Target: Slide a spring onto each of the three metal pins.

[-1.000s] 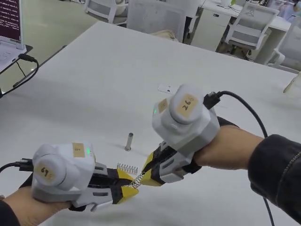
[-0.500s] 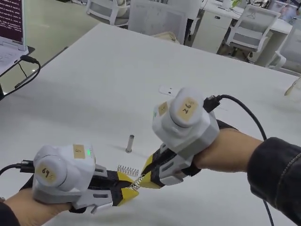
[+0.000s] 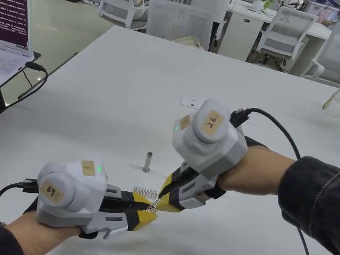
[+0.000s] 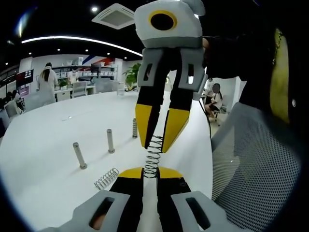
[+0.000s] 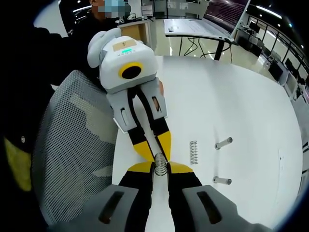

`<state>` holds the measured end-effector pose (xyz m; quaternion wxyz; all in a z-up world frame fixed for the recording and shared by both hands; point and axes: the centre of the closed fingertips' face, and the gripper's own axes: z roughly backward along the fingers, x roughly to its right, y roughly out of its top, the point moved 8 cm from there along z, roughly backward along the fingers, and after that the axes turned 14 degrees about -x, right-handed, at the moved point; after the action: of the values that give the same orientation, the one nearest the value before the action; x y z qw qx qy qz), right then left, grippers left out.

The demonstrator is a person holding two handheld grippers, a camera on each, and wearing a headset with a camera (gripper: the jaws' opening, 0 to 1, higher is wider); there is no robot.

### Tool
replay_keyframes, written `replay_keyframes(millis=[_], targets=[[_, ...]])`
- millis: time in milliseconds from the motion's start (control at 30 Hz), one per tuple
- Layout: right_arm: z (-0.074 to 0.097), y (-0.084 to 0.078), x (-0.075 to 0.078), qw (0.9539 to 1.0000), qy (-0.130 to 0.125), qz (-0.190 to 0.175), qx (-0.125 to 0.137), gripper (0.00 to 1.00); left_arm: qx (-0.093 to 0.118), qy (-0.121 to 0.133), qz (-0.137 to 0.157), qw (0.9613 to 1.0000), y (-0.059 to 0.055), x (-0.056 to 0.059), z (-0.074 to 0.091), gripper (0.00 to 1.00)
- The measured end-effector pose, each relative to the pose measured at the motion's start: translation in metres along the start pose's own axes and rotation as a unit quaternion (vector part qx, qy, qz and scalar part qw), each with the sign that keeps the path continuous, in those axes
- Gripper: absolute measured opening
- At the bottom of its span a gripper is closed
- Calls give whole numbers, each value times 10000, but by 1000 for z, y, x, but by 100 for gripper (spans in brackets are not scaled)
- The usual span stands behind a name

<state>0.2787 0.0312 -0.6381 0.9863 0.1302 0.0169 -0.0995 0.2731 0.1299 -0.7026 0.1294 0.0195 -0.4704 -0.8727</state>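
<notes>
**Both grippers on one spring**

My left gripper [image 3: 150,211] and right gripper [image 3: 159,197] meet tip to tip low over the table [image 3: 106,95]. Each has its jaws pinched on an end of the held spring [image 4: 153,154]. A loose spring [image 4: 106,178] lies on the table beside them. Beyond stand the near pin [image 4: 79,155], the middle pin [image 4: 110,141] and the far pin [image 4: 134,128]. The far pin seems to carry a spring, though it's small here.

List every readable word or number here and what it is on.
"26": round sticker on the right gripper.
"69": round sticker on the left gripper.
Small square stickers on both grippers: too blurred to read.
Laptop screen text: too small to read.
</notes>
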Motion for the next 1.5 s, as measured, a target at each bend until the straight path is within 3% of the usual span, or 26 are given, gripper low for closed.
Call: replay_keyframes(millis=[167, 267, 933, 1133, 1500], targets=[[3, 2, 0, 10000, -5, 7, 78, 9, 71, -16, 65, 10000, 0, -1, 0, 2], [3, 2, 0, 9999, 35, -28, 143, 15, 82, 19, 104, 9999, -1, -3, 1, 2], [2, 2, 4, 9998, 0, -102, 163, 8, 157, 35, 119, 9998, 1, -4, 2, 2], [4, 3, 3, 10000, -51, -23, 69, 8, 170, 83, 1, 9998, 2, -3, 1, 2], [4, -1, 4, 9997, -51, 11, -220, 8, 9, 175, -305, 9994, 3, 0, 0, 8]])
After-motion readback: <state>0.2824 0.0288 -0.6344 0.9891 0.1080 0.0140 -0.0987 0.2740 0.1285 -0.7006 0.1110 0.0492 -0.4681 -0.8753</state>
